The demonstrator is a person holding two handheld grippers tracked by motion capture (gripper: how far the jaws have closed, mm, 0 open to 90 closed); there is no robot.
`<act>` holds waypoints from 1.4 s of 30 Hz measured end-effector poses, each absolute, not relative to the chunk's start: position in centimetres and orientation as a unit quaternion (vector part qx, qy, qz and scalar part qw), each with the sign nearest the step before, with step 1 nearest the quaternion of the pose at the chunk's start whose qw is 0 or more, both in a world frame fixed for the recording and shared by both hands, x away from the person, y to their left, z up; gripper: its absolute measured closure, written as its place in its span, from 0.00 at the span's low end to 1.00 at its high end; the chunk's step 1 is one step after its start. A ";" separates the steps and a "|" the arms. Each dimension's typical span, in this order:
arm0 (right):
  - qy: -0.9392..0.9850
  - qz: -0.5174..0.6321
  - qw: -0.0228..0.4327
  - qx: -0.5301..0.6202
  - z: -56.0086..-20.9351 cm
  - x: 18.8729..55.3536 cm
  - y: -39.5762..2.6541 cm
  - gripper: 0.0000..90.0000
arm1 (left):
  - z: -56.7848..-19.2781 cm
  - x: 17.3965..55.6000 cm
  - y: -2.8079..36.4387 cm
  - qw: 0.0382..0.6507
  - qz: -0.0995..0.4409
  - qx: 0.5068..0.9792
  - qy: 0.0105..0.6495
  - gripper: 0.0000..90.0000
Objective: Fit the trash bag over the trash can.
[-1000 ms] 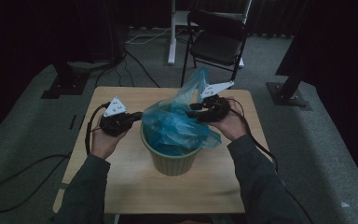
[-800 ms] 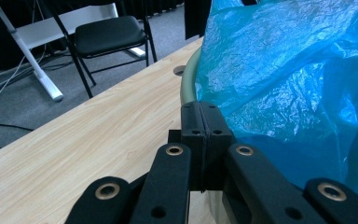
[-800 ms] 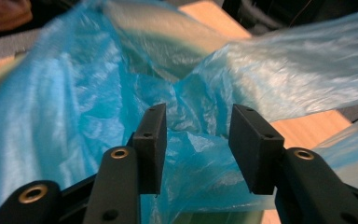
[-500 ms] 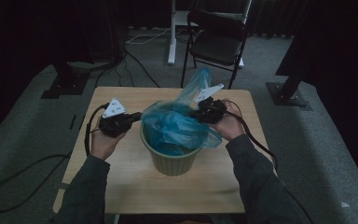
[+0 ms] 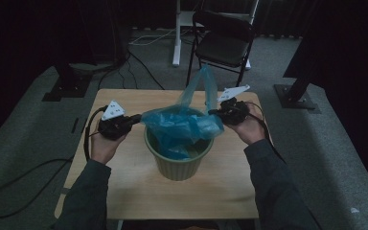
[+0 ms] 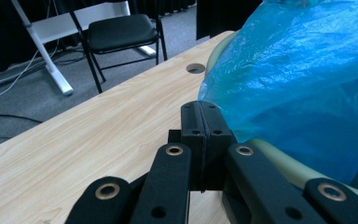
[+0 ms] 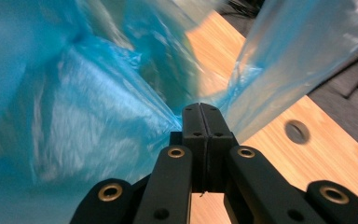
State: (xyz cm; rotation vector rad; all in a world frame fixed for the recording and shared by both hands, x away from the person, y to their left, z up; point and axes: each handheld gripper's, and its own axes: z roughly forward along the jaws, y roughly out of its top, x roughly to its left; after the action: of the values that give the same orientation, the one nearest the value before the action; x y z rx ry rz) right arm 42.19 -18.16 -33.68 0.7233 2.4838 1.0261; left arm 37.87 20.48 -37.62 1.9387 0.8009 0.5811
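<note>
- The blue plastic bag (image 5: 182,125) sits in the green ribbed bin (image 5: 178,160) at the middle of the wooden table (image 5: 139,187), its mouth drawn out over the rim to both sides, and one loose flap standing up behind.
- A second ago the bag was bunched higher over the bin; now its top edge is stretched flatter and wider across the rim.
- The right gripper (image 5: 219,113) has just closed its jaws: they are pressed together on the bag's right edge, and in the right gripper view the film (image 7: 98,88) fans out from the pinched tips (image 7: 200,116).
- That right hand (image 5: 247,128) has shifted a little outward since the earlier frame, taking the film with it.
- The left gripper (image 5: 135,118) sits where it did before, jaws pressed together on the bag's left edge; in the left gripper view the film (image 6: 298,84) begins right at the closed tips (image 6: 200,114).
- The left hand (image 5: 104,143) rests low near the table's left edge.
- The bin's rim (image 6: 279,156) shows just under the film beside the left gripper.
- Bare tabletop lies in front of the bin, towards the person, and behind the left gripper up to a round hole (image 6: 195,68) in the board.
- Beyond the far edge, well apart, stands a black chair (image 5: 225,43) beside a white stand (image 5: 176,33); cables (image 5: 9,191) trail over the grey floor at the left.
</note>
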 end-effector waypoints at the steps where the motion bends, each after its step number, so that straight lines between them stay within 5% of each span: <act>1: 0.877 0.362 0.179 0.262 -33.9 42.4 -18.6 1.00 | -37.8 37.9 20.7 0.463 0.236 0.788 0.329 1.00; 16: 0.881 0.347 0.146 0.286 -36.7 42.7 -19.7 1.00 | -39.5 38.8 21.0 0.446 0.224 0.790 0.357 0.99; 24: 0.869 0.382 0.154 0.274 -35.3 42.4 -19.8 0.99 | -37.7 38.3 21.3 0.477 0.231 0.771 0.353 0.80; 42: 0.874 0.378 0.153 0.266 -35.0 42.4 -19.3 0.99 | -35.0 37.8 21.5 0.512 0.230 0.753 0.343 0.64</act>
State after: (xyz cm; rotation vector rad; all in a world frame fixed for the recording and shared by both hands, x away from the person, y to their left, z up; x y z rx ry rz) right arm 42.41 -19.29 -35.00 0.7638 2.5056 1.0831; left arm 37.85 21.48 -34.98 1.8122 0.8254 0.5527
